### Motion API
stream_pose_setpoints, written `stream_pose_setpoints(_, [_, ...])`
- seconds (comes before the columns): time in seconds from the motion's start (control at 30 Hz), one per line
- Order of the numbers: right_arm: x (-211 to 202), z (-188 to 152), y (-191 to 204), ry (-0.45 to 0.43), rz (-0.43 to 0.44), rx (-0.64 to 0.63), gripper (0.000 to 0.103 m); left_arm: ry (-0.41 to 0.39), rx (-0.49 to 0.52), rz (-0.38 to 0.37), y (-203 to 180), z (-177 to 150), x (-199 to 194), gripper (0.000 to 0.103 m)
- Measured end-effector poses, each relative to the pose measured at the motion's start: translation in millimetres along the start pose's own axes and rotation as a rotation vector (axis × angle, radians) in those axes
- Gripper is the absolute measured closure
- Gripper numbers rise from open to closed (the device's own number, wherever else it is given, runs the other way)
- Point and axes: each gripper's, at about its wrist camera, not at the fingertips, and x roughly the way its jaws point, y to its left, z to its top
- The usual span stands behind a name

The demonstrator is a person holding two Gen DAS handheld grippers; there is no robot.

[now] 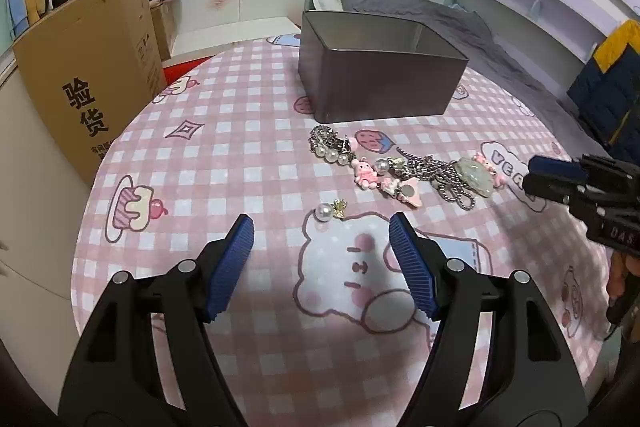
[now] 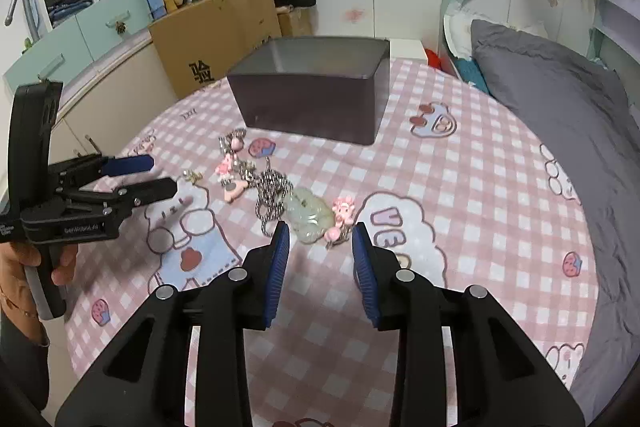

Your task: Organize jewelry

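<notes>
Jewelry lies on the pink checked tablecloth (image 1: 248,155): a pearl earring (image 1: 329,211), a pearl charm bracelet (image 1: 332,147), a pink bunny charm (image 1: 365,171), a silver chain (image 1: 440,173) and a pale green jade pendant (image 1: 476,174). A dark open tin box (image 1: 376,83) stands behind them. My left gripper (image 1: 322,227) is open, just short of the pearl earring. My right gripper (image 2: 320,233) is open, just short of the jade pendant (image 2: 308,213) and a pink flower charm (image 2: 342,213). The box (image 2: 316,103) looks empty.
A cardboard box (image 1: 92,67) stands left of the table. A bed with a grey blanket (image 2: 560,99) lies to the right. Wardrobe doors and shelves line the back. The right gripper shows at the left wrist view's right edge (image 1: 552,175).
</notes>
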Motion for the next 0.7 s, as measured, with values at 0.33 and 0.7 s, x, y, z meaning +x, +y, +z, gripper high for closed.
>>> stream_pose_setpoints(0.33, [14,-5,-3,0.036,-0.002,0.003,0.071,0.038,0.038,0.004,-6,4,23,0.071])
stream_pose_setpoints(0.7, [29,-4,-2,0.061,-0.021,-0.035,0.070,0.031,0.016,-0.032,-2,5,22,0.091])
